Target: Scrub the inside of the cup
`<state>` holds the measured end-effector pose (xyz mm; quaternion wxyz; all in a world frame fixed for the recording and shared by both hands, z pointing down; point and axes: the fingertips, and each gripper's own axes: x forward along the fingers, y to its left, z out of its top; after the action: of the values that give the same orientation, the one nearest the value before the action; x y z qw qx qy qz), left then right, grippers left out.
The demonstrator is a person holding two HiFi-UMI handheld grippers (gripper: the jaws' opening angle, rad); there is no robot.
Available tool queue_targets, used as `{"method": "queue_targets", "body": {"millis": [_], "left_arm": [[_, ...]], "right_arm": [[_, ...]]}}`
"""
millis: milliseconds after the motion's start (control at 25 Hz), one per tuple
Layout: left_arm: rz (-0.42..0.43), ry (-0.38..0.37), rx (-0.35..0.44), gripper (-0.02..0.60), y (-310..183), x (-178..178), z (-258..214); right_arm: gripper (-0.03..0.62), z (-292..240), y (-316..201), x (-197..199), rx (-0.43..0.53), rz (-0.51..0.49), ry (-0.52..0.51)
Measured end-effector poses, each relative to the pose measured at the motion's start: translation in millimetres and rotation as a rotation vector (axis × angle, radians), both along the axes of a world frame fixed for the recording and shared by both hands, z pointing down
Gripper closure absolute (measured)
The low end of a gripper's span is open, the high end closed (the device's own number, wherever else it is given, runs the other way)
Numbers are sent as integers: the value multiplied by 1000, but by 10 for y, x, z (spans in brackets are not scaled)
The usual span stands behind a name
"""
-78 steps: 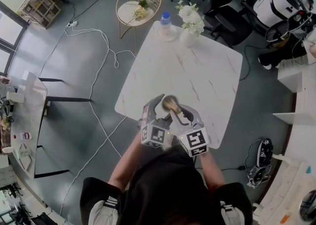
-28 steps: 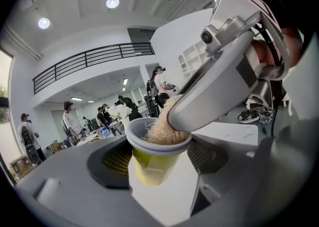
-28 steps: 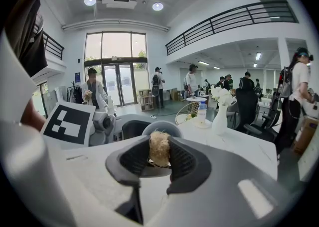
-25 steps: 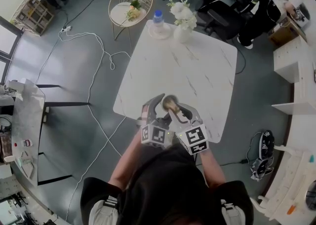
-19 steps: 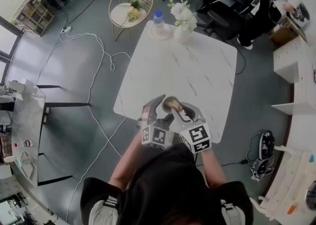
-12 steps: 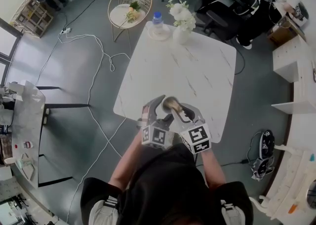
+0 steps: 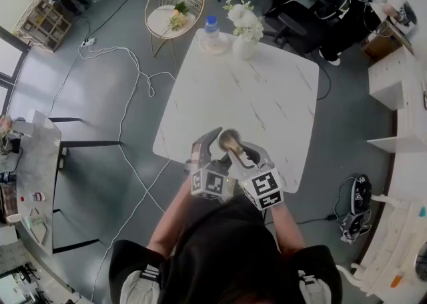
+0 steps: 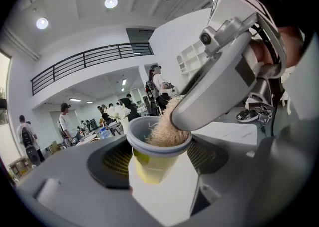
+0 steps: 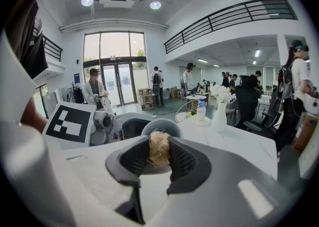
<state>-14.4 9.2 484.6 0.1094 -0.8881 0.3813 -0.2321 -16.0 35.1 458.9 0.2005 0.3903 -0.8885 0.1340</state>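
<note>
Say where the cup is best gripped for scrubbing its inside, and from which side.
Grip the cup across its yellow wall under the rim, from the side, as the left gripper does. It tapers downward, so the rim resists slipping, and the mouth is open to the scrubber.

Table (image 7: 253, 96) w/ bottle (image 7: 211, 29) & flower vase (image 7: 243, 46), cable (image 7: 120, 47) on floor (image 7: 87, 109).

Inside the cup (image 8: 152, 166) we cannot see the floor; the fibre scrubber (image 8: 167, 134) fills its mouth, hiding it.

Marble table (image 7: 267, 96); bottle (image 7: 212, 29), flower vase (image 7: 244, 46)
</note>
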Motion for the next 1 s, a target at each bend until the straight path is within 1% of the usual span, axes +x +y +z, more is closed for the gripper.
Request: {"method": "queue_targets", "body": {"millis": [400,1000], "left_arm": [[34,-1,-4,225,63,120,38],[24,9,-18,225,-10,107,58]], "right_arm": [[490,37,-32,77,-12,19,10],[490,62,-92,163,-29,35,3]]}}
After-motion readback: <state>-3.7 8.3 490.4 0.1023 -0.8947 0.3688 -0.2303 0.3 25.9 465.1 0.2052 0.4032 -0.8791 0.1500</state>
